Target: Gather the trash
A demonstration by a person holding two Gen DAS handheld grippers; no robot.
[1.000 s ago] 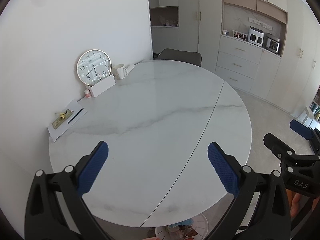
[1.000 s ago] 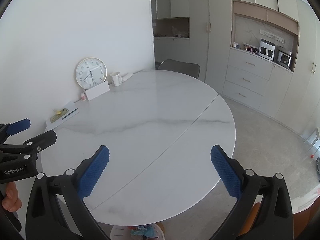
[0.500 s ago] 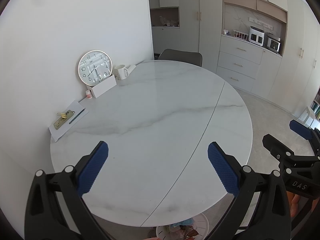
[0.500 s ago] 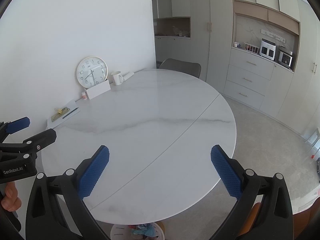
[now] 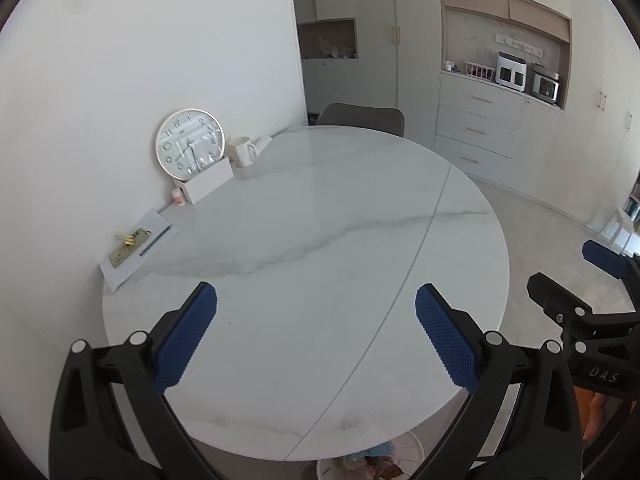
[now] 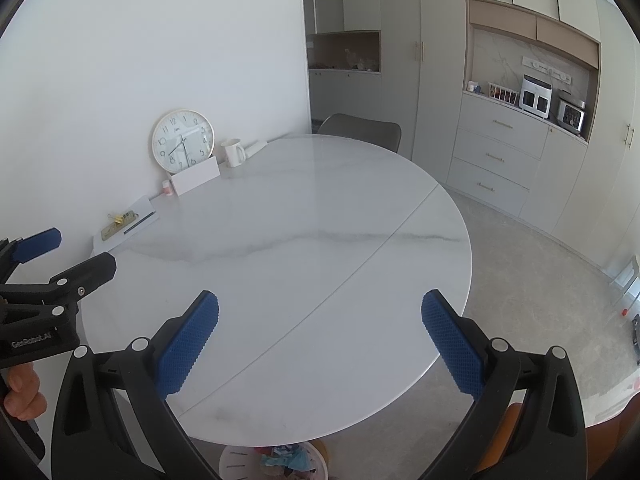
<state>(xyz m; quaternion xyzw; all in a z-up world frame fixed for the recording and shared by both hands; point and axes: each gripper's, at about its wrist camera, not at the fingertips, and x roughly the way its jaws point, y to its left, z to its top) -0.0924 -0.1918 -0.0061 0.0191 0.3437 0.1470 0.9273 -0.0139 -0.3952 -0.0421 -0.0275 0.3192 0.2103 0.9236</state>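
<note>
Left wrist view: left gripper (image 5: 316, 336) and right gripper (image 6: 320, 340) spread wide (both empty) above table (image 5: 320, 220).

bin (image 6: 240, 462) under table (image 6: 320, 240) — cut off, contents blurred

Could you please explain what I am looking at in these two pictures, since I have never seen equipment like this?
No robot is here: a person holds a hand-held gripper in each hand, each carrying a wide-angle camera that looks along its two blue-padded fingers. One picture comes from the left gripper, the other from the right gripper; each also shows its partner at the edge. Both are open and hold nothing. Ahead is a round marble table. Along the wall side stand a clock, a white box, a mug and a paper sheet with small items on it. Below the near table edge is a white bin with colourful scraps.
</note>
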